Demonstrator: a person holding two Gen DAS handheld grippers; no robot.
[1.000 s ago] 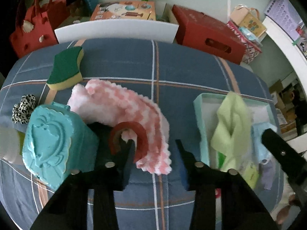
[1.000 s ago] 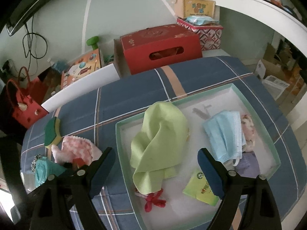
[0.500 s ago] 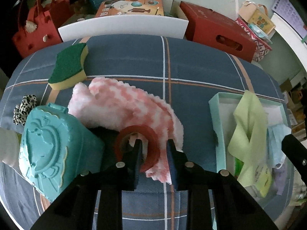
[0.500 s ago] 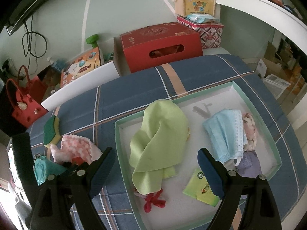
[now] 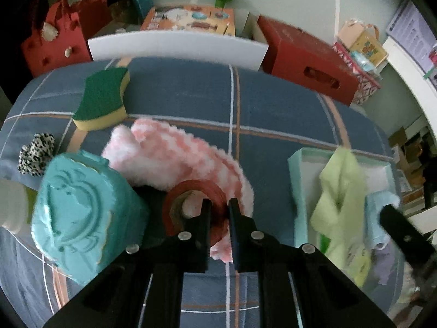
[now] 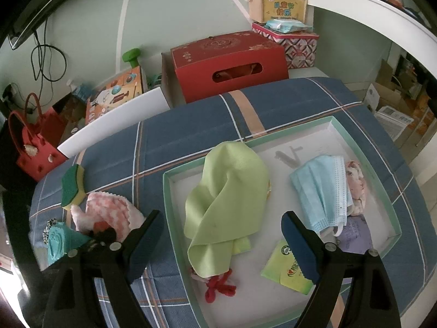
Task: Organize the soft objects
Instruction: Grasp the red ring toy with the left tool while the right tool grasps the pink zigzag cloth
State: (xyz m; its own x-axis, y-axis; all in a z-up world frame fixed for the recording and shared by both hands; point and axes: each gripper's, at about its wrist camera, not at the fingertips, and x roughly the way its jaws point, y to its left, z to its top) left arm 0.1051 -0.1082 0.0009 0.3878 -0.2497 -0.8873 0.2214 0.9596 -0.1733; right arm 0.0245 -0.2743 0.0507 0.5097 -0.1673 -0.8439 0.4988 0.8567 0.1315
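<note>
My left claw is closing on the rim of the red ring, which stands tilted on the pink cloth, its hole facing me. My right claw hangs wide open, empty, above the tray, where the green cloth lies lengthwise away from me.

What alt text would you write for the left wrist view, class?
The left gripper is closing its fingers on a red tape roll lying on a pink-and-white cloth. A teal box sits left, a green sponge behind.
</note>
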